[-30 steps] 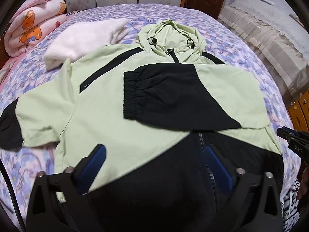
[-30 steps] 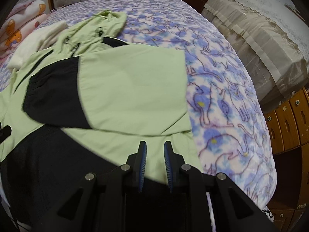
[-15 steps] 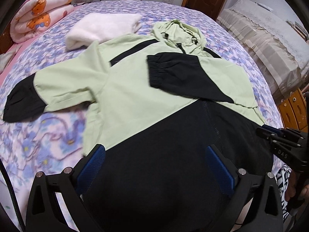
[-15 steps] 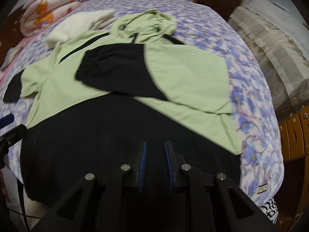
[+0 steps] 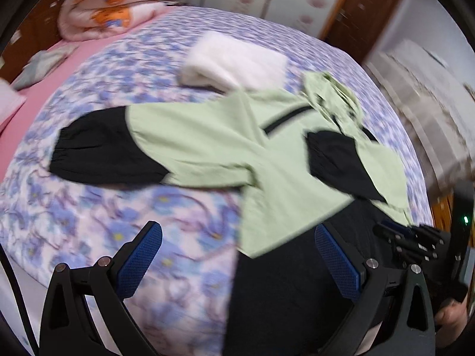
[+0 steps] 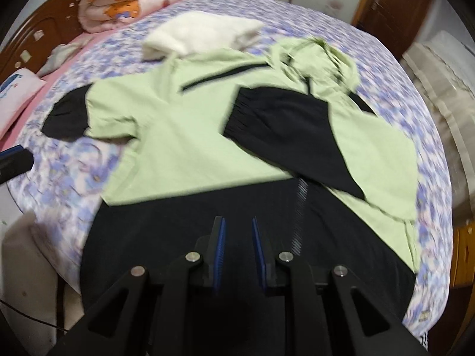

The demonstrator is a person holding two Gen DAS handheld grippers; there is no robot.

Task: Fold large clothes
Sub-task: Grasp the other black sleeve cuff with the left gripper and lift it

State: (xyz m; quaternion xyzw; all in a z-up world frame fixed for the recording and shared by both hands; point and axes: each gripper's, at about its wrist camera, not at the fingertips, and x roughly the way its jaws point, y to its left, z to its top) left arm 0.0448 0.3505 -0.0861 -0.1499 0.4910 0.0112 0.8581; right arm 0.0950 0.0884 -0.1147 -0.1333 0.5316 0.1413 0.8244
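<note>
While the left gripper (image 5: pixel 237 264) hangs spread wide and empty, it has swung left in the last half second, off the black hem and out over bare bed (image 5: pixel 89 207) near the outstretched sleeve (image 5: pixel 142 145). The right gripper (image 6: pixel 237 249) has its pads nearly pressed together, a narrow gap left, holding nothing, above the near hem of the jacket (image 6: pixel 190 148). The jacket lies face up across the bed, hood (image 6: pixel 320 56) far, its right sleeve (image 6: pixel 285 130) already folded across the chest. A white towel (image 5: pixel 234 59) sits beyond the collar. That swing suggests the left sleeve is the next fold: take its black cuff (image 5: pixel 98 148) and bring it over the chest.
</note>
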